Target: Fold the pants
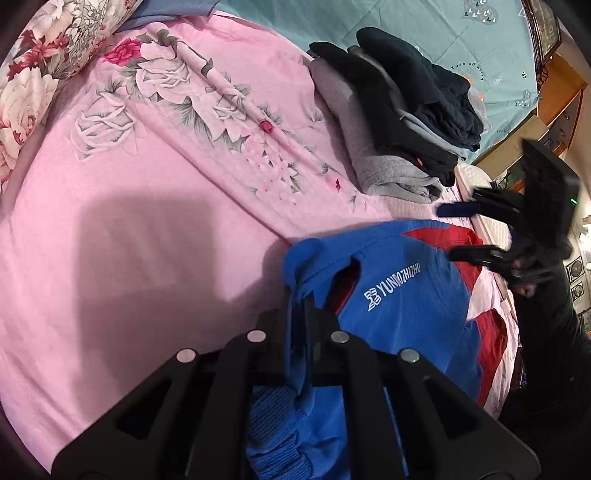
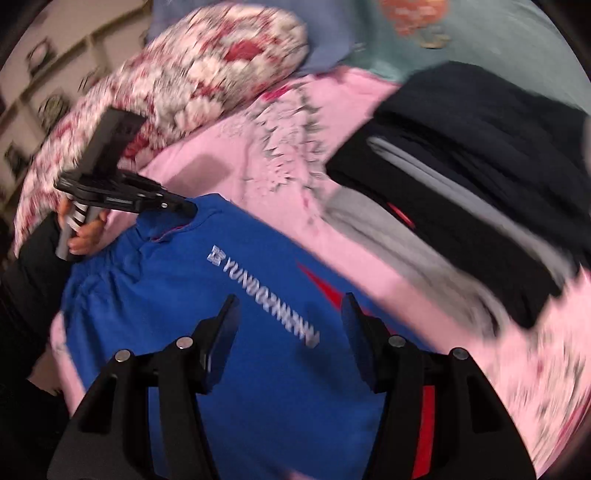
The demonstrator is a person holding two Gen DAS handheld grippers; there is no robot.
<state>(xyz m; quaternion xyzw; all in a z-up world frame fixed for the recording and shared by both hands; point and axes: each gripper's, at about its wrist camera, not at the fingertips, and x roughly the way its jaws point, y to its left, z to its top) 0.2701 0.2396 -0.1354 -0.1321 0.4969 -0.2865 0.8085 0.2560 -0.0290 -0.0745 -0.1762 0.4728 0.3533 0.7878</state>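
While right-wrist view blurs, left gripper (image 1: 301, 295) hides pinched blue pants (image 1: 406, 295) edge

White "YUNDOZHIZHU" on blue pants (image 1: 399, 295), "Turn off" on teal sheet (image 1: 406, 22)

A wide stretch of the pink floral bedsheet (image 1: 147, 221) lay bare toward the floral pillow (image 1: 44, 66). A stack of folded dark and grey clothes (image 1: 399, 122) blocked the far part of the bed, and the blue pants (image 1: 406, 295) covered its near edge.
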